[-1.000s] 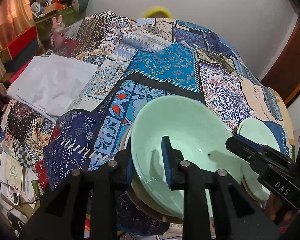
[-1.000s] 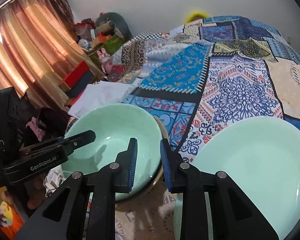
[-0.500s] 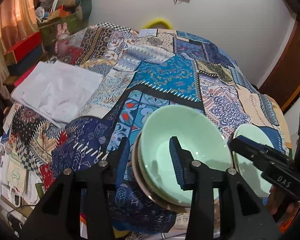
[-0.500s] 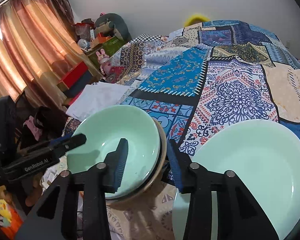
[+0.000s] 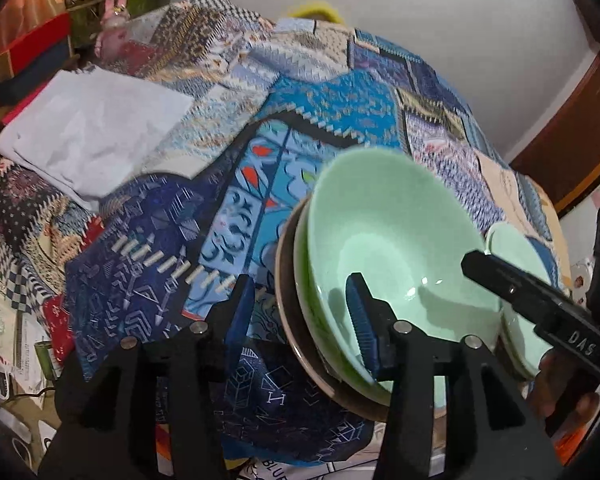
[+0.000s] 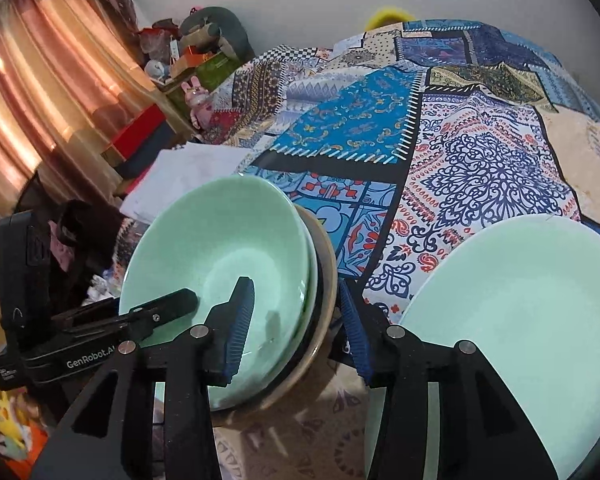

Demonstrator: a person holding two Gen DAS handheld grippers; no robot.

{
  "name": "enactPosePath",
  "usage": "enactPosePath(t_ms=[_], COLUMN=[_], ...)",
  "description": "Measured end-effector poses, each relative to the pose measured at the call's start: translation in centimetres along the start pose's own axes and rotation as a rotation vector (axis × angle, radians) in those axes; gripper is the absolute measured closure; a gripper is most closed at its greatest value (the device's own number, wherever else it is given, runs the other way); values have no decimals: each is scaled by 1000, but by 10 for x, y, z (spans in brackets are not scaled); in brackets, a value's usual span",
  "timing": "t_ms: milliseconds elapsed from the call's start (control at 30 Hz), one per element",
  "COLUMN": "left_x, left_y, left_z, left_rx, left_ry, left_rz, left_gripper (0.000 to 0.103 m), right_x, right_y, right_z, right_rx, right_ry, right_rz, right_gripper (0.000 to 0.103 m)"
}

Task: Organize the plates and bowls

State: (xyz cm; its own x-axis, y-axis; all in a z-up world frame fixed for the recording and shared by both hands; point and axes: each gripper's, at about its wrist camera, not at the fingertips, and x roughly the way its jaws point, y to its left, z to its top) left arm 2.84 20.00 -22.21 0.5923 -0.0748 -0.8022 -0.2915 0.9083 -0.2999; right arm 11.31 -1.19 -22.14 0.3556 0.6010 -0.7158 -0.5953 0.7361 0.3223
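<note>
Both grippers have spread wider since a second ago, each now straddling a rim of the bowl stack.
Left gripper (image 5: pixel 302 312) spans the stack's left edge, right gripper (image 6: pixel 298 326) its right edge; neither pinches yet. Mint bowl (image 6: pixel 216 276) sits atop a brown dish (image 6: pixel 324 280) on the quilt (image 6: pixel 480 168); pale plate (image 6: pixel 512 312) lies just right, white cloth (image 5: pixel 88 128) well left.

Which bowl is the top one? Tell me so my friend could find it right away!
Look at the patchwork bedspread and find the near edge, where dishes sit. Left of the flat mint plate is a nested stack. The top bowl is the pale mint one, deep and tilted, sitting inside a brighter green bowl and a brown-rimmed dish.
</note>
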Motion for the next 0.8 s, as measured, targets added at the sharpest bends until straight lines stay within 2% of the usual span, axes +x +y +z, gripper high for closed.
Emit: enactPosePath(t_ms=[100,300,400,533,700,800], left_x=[8,9,10,10,8,6], left_y=[4,7,7,2,-10,-14], left_z=[-5,-7,-8,-8,-9,-10], left_rx=[-8,-19,-27,-22,-11,-10], left_ry=[12,-3,-4,-2,-16,-26], left_rz=[-14,-35,-49,-64,-20,3], left_gripper=[55,56,57,67,67,67], right_x=[6,11,13,14,14,12], right_y=[1,7,7,7,9,4], right_z=[-1,-2,-2,-2,-2,0], right_rx=[1,-47,-50,-41,-44,-9], right_ry=[17,12,10,8,5,7], right_rz=[8,-38,-53,-60,-75,-44], right_gripper=[61,61,65,65,63,63])
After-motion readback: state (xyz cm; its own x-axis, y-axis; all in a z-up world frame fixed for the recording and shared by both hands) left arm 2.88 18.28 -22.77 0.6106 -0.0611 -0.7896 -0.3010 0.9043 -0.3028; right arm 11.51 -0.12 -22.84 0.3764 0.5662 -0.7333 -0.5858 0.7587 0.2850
